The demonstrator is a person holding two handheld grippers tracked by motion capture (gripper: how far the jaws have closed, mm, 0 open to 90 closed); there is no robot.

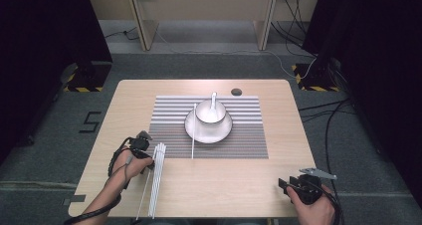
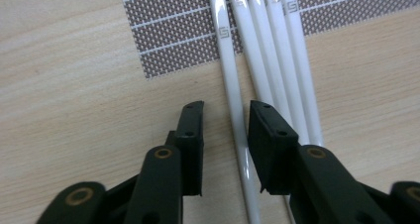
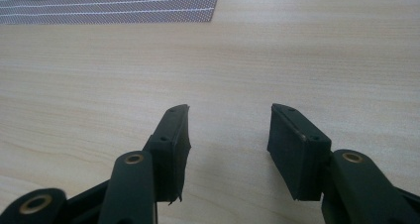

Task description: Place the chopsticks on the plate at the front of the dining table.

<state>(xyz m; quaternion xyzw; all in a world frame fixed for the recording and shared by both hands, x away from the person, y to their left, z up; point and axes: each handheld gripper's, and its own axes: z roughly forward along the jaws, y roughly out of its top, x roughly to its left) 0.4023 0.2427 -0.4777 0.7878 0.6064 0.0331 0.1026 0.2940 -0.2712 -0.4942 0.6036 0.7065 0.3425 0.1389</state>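
Observation:
Several white chopsticks (image 1: 157, 177) lie side by side at the table's front left, their tips on the corner of a striped placemat (image 1: 249, 135). My left gripper (image 1: 145, 148) is down over them. In the left gripper view it (image 2: 226, 107) stands open, its jaws astride the leftmost chopstick (image 2: 233, 100), with the others (image 2: 277, 50) just right of it. One more chopstick (image 1: 193, 130) lies on the mat beside a white plate (image 1: 221, 133) that carries a bowl (image 1: 210, 111) with a spoon (image 1: 214, 98). My right gripper (image 1: 284, 184) (image 3: 230, 107) is open over bare wood at the front right.
A wooden table (image 1: 224, 185) bears the mat (image 2: 168, 30) (image 3: 99, 6) in its middle. A small dark round cap (image 1: 236, 91) sits near the far edge. Cables and dark stands are on the floor around the table.

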